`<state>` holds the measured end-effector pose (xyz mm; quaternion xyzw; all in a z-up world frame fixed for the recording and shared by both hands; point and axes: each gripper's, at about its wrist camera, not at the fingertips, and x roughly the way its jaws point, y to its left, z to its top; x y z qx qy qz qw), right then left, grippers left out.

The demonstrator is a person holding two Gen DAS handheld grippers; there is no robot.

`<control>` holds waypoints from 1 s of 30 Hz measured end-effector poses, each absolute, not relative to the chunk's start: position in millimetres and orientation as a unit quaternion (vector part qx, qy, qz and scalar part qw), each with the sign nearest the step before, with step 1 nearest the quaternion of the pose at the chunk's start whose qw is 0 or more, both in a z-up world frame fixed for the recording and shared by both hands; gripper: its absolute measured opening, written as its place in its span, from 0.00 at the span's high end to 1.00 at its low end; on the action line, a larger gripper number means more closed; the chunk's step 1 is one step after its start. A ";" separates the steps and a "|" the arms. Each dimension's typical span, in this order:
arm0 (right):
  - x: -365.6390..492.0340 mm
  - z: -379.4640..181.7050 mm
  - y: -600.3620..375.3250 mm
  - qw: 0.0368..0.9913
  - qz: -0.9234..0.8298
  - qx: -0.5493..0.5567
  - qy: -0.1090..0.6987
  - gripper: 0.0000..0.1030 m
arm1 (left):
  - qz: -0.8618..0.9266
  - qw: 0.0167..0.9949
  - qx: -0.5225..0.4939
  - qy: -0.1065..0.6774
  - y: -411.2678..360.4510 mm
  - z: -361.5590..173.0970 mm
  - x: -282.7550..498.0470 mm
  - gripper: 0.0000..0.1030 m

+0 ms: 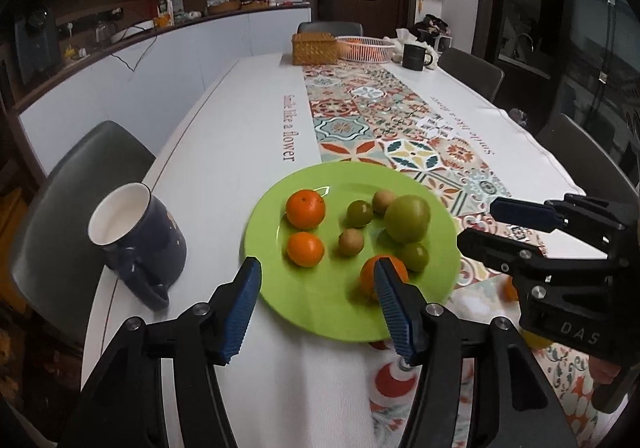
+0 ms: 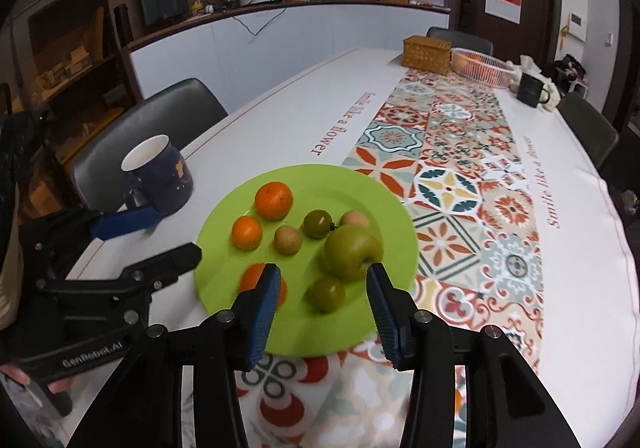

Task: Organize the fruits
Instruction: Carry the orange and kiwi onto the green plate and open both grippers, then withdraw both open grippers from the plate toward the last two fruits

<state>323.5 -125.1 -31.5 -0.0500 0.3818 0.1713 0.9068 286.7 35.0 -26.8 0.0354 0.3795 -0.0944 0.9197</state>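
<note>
From the left wrist camera, the left gripper [image 1: 318, 302] hangs with its jaws apart and nothing between them, its right finger covering part of the nearest orange [image 1: 378, 275] on the green plate [image 1: 320, 312] just ahead, and a blurred orange shape by the right gripper [image 1: 480, 224] is too smeared to name. From the right wrist camera, the right gripper [image 2: 322, 306] also stands apart and empty over the plate's [image 2: 360, 184] near edge, its left finger hiding part of that orange [image 2: 252, 278], with the small green fruit [image 2: 326, 294] between the fingers and the green apple [image 2: 352, 252] just beyond. Only this view shows the navy mug [image 2: 160, 176] upright beside the plate on the white table [image 2: 280, 120] with its tiled runner [image 2: 460, 176].

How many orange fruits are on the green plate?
3: a large one at the plate's far left, a smaller one just nearer, and a third by the near rim, partly hidden behind a gripper finger.
</note>
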 end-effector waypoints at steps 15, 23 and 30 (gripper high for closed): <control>255.9 -3.9 -170.3 0.928 0.143 -0.030 0.342 0.43 | -0.103 0.932 0.040 0.346 0.8 4.0 220.7 0.33; 229.0 -3.0 -192.4 0.932 0.128 -0.028 0.338 0.42 | -0.121 0.928 0.049 0.350 -21.8 0.5 197.0 0.29; 215.8 -19.1 -209.1 0.926 0.116 -0.023 0.358 0.42 | -0.132 0.921 0.067 0.361 -39.4 -12.0 186.7 0.28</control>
